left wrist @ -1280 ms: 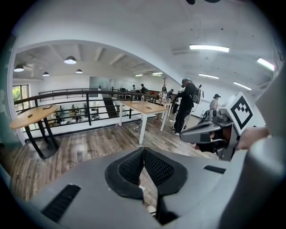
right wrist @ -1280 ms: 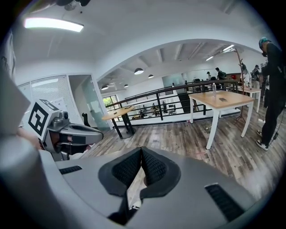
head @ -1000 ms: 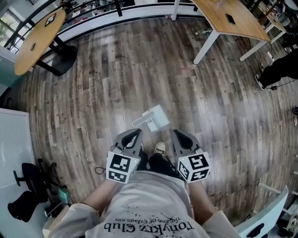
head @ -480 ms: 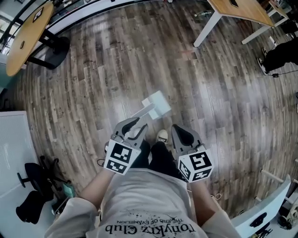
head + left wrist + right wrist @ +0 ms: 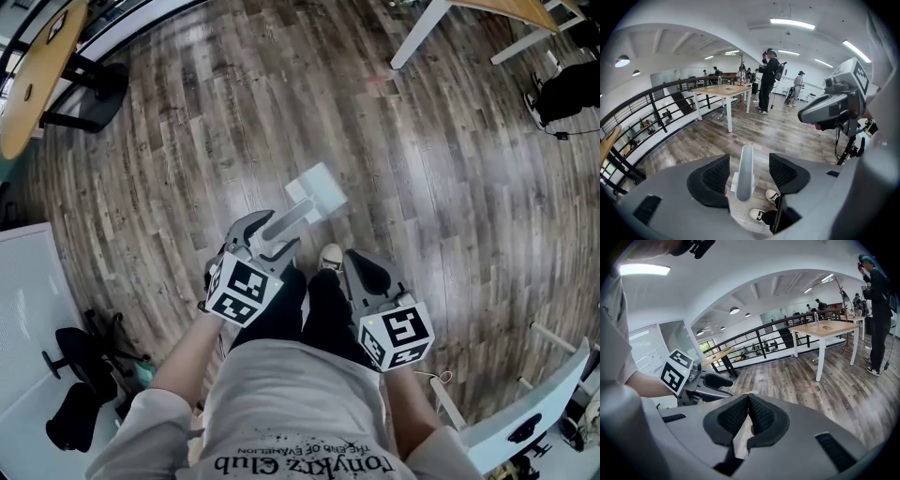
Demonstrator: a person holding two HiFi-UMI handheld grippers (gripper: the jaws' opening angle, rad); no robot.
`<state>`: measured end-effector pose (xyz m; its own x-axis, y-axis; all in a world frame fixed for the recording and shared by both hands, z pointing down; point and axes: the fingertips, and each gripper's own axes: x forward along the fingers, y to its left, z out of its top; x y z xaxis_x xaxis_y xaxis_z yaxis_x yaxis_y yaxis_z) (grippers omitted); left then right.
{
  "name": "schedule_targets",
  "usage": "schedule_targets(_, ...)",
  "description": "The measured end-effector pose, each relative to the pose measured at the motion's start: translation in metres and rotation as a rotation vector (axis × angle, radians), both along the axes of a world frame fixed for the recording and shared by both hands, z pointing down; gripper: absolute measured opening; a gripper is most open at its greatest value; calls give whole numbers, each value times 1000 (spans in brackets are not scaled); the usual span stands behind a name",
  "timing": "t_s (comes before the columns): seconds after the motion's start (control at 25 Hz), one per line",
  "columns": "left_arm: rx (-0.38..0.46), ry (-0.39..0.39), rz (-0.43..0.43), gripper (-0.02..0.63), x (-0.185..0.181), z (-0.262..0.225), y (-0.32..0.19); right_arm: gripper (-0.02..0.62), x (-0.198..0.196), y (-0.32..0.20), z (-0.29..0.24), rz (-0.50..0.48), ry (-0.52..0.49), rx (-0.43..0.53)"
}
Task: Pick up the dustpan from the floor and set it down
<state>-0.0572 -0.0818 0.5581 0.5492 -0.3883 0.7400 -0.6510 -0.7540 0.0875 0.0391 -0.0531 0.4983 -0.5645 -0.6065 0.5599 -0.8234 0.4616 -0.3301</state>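
Center and clamp squarely before lifting: the left gripper (image 5: 275,232), jaws just opened, straddles the dustpan (image 5: 317,187) handle (image 5: 746,168) without pressing; right gripper (image 5: 748,413) clenched, empty.

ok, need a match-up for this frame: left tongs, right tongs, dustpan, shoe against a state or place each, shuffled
1. left tongs
2. right tongs
3. dustpan
4. shoe

A. shut, nothing between
B. lying on the floor, handle toward the tongs
C. open, either side of the dustpan handle
D. white, between the two tongs in the head view

Pairs: 1-C, 2-A, 3-B, 4-D.
The left tongs have just been opening; the handle stands between them, not yet gripped.
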Motion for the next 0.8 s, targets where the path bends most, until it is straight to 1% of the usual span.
schedule_targets(0.24, -36, -17, 49, 262, 5, 30, -8, 26, -2, 3, 15, 26, -2, -36)
schedule_targets(0.4, -42, -41, 84, 262, 5, 43, -12, 26, -6, 4, 24, 43, -7, -59)
schedule_targets(0.64, -66, -41, 114, 262, 16, 57, -14, 26, -3, 6, 32, 65, -9, -78)
schedule_targets(0.8, -81, -42, 118, 262, 21, 67, -18, 26, -1, 7, 38, 79, -10, -89)
